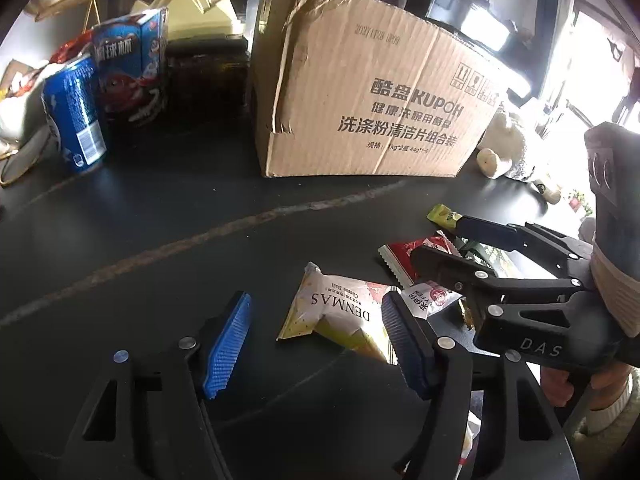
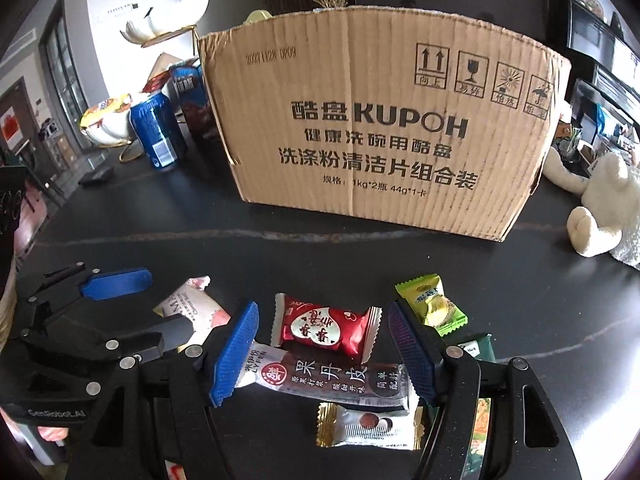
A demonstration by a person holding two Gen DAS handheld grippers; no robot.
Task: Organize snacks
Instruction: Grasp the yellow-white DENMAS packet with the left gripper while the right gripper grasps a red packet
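Several wrapped snacks lie on the dark table in front of an open cardboard box, which also shows in the left wrist view. My right gripper is open, its blue pads on either side of a brown fruit-leather bar, with a red candy just beyond. A green candy and a silver-gold packet lie nearby. My left gripper is open and empty, low over the table, with the white DENMAS packet between its pads. The right gripper shows in the left view over the red candy.
A blue can and a blue M&M's carton stand left of the box. A white plush toy lies to its right. A bowl of snacks sits at far left. The left gripper shows at the right view's left.
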